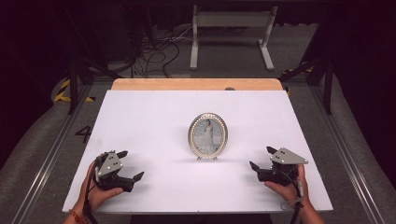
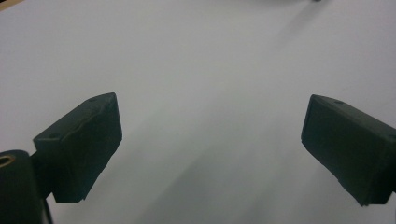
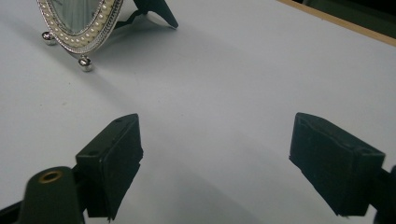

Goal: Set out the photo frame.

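While the white worktop (image 1: pixel 154 121) lies flat under the high camera, there are two claws on it and one picture frame between them. Starting on the left: the left claw (image 1: pixel 131 165) sits low over the near left corner, gripped by one hand (image 1: pixel 95 193), its two black jaws spread wide and pointing in toward the middle. In the left gripper view those two jaws stand well apart with bare white surface between them, so it is released, nothing in its grip.

On to the centre: one oval picture frame (image 1: pixel 208 135), silver with a beaded rim, standing upright on little ball feet, facing the person. It is well apart from both claws, a little farther back on the worktop than either. From the right gripper view the frame (image 3: pixel 79 23) shows at the upper left, two ball feet visible and one dark prop leg (image 3: pixel 156 11) behind it.

And on the right: the right claw (image 1: pixel 262 158), held by the other hand (image 1: pixel 287 186), one grey three-cornered plate (image 1: pixel 288 156) on top, jaws spread wide too, aimed left toward the frame, nothing between them.
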The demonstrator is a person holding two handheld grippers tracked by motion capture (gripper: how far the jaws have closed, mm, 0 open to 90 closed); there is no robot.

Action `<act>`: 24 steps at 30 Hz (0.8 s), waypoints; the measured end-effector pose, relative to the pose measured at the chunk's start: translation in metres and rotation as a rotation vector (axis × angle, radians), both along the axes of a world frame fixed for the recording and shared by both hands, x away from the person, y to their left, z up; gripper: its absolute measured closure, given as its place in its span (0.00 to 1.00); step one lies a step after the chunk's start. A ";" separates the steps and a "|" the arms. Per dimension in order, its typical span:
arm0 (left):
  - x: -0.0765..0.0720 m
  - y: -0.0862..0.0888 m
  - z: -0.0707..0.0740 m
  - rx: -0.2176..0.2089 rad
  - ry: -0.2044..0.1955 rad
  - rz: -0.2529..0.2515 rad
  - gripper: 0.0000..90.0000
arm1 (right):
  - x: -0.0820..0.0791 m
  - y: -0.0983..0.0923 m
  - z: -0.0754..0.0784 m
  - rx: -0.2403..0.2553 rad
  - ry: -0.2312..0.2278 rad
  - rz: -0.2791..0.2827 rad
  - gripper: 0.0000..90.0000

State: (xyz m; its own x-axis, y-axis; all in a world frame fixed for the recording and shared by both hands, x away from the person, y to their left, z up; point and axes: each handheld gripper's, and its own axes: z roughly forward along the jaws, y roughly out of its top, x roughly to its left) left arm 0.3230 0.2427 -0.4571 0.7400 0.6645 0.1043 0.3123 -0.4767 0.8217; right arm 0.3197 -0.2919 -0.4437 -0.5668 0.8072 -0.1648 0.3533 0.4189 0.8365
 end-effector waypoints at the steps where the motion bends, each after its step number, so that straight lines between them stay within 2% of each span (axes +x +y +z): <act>1: -0.001 0.001 0.000 0.000 0.001 0.008 0.06 | 0.000 0.000 -0.001 -0.001 0.001 0.001 0.19; 3: 0.000 0.004 0.000 -0.012 0.005 0.017 0.07 | 0.000 -0.001 -0.002 -0.007 0.007 0.005 0.19; 13: 0.003 0.004 -0.003 0.002 0.017 0.031 0.07 | 0.000 0.002 -0.006 -0.024 0.013 0.020 0.19; 18: 0.004 0.007 -0.002 -0.017 0.013 0.036 0.07 | 0.000 0.004 -0.007 -0.031 0.015 0.028 0.19; 24: 0.004 0.008 -0.003 -0.010 0.011 0.044 0.07 | 0.000 0.007 -0.007 -0.035 0.013 0.034 0.19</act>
State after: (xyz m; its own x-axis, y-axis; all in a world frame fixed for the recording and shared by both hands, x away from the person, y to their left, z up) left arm 0.3275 0.2506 -0.4597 0.7114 0.6972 0.0892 0.3418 -0.4540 0.8229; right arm 0.3196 -0.2849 -0.4505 -0.5960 0.7815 -0.1845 0.3494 0.4593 0.8167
